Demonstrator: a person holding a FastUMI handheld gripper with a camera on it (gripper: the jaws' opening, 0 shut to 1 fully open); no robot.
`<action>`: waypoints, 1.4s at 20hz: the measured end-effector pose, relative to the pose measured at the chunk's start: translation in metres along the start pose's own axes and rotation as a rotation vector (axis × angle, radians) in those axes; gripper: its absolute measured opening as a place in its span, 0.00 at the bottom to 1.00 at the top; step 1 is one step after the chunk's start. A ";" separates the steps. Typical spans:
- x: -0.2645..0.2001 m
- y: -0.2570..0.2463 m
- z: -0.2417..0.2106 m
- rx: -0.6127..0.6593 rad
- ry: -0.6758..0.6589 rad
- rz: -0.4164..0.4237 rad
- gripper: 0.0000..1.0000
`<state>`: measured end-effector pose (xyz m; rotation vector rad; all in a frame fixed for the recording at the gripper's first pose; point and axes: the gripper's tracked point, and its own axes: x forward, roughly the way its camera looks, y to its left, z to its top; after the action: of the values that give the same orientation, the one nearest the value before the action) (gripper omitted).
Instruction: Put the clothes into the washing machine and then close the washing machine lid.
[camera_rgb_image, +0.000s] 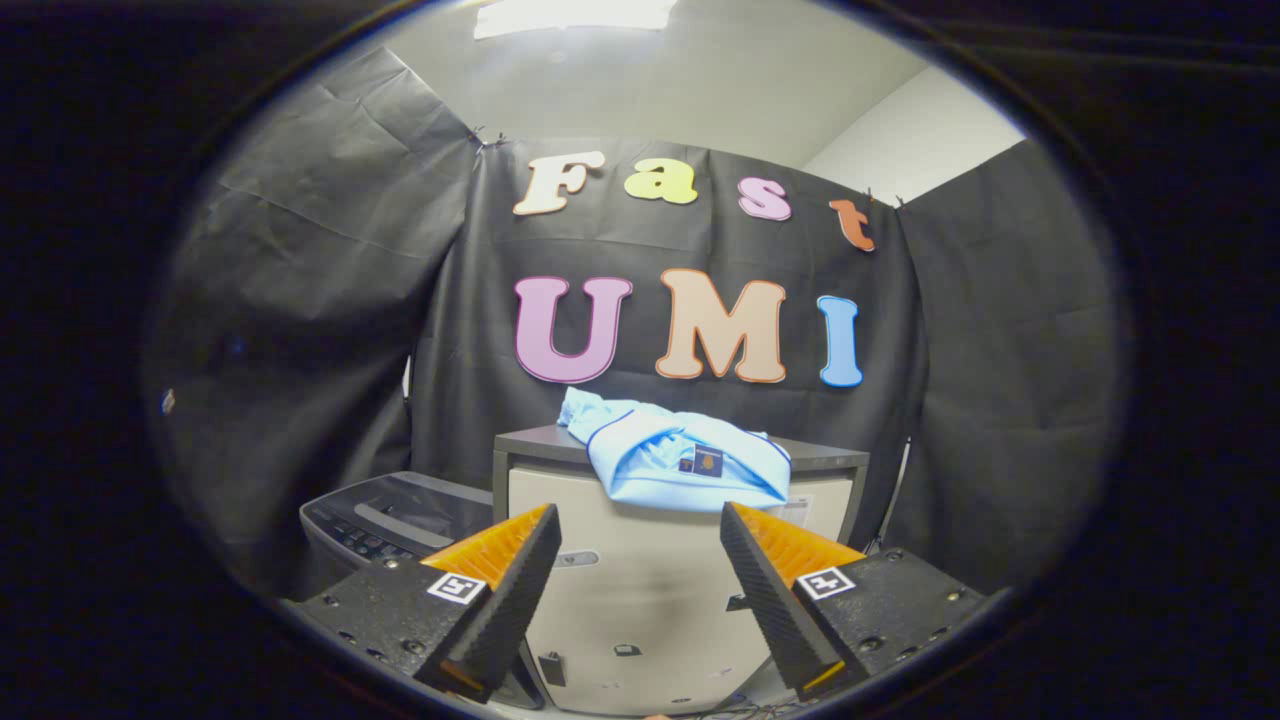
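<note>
My gripper (640, 525) stands wide open and holds nothing; both fingers are spread with clear air between them. The clothes (672, 455), a light blue garment bundled loosely, lie on top of a pale cabinet (650, 590), draped a little over its front edge. They sit beyond my fingertips and slightly above them, roughly centred on the gap between the fingers, and well apart from both. The washing machine (385, 525) stands low beside the cabinet, past my left finger, with its dark control panel facing me; I cannot tell from here whether its lid is up or down. I judge the task to be at its start: the garment is untouched and the pick is not yet made. Hazards from this position are as follows. If I close on only a top fold, the loose bundle may unroll and trail, and a hanging sleeve could snag on the cabinet edge or drop between the cabinet and the machine. If I advance too low, my fingers meet the cabinet front instead of the cloth. If I push forward before closing, the garment may slide back across the smooth top, out of reach. If the lid turns out to be down, carrying the garment across first leaves me no free tool to raise it.
</note>
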<state>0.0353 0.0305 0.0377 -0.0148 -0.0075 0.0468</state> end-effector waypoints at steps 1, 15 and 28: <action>0.002 0.002 0.001 0.002 0.001 0.003 0.97; 0.008 0.024 0.004 0.015 0.011 0.054 0.97; 0.062 0.007 0.045 0.081 0.070 0.075 0.97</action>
<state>0.0969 0.0408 0.0830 0.0640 0.0652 0.1213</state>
